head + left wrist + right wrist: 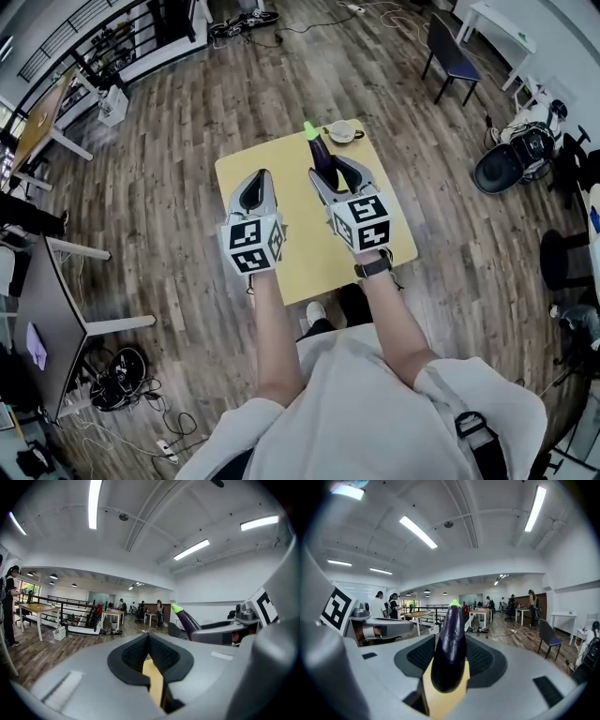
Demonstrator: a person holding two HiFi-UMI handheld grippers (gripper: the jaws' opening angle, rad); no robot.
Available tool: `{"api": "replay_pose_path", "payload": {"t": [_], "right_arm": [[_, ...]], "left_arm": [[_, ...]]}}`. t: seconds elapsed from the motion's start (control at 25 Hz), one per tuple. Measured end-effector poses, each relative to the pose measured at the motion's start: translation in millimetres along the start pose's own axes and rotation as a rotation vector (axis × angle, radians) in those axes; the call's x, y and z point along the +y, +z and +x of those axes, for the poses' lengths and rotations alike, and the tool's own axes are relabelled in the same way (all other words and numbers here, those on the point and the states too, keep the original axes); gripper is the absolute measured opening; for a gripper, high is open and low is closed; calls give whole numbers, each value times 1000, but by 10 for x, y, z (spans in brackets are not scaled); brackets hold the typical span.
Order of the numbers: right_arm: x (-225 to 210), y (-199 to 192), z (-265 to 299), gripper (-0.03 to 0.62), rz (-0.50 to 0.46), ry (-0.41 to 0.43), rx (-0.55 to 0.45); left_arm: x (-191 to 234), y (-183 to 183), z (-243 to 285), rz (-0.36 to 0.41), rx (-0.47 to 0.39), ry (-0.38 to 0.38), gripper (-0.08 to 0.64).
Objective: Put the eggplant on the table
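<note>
A dark purple eggplant with a green stem end sticks out forward from my right gripper, which is shut on it above the far half of the small yellow table. In the right gripper view the eggplant fills the gap between the jaws, stem pointing away, with the yellow tabletop below. To its left, my left gripper hovers over the table, shut and holding nothing. In the left gripper view the left gripper has its pads meeting at the tips, and the eggplant shows off to the right.
A cup on a saucer stands at the table's far right corner, just beyond the eggplant's tip. Wooden floor surrounds the table. A dark chair is at the back right, a grey desk at the left, and bags at the right.
</note>
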State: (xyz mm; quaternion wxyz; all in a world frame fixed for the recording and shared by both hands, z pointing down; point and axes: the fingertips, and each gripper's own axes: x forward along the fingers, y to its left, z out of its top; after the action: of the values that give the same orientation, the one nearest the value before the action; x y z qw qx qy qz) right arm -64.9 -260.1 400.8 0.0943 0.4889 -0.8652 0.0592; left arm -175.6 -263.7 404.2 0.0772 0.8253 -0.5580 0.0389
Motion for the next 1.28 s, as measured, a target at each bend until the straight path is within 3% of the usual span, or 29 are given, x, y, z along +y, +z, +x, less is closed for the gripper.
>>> {"api": "replay_pose_path", "payload": {"t": [0.28,0.56,1.28], "right_arm": [[-439,-393,268,201,16,29,104],[-733,-837,509,201,136,51,200],[-1030,-1989,948,202,249,41,414]], "left_arm": [[-132,-275,476,-14,72,6,9],[-160,-592,802,-47,154,-8,9],[-126,-1500,1292,-160,331,-18,9]]}}
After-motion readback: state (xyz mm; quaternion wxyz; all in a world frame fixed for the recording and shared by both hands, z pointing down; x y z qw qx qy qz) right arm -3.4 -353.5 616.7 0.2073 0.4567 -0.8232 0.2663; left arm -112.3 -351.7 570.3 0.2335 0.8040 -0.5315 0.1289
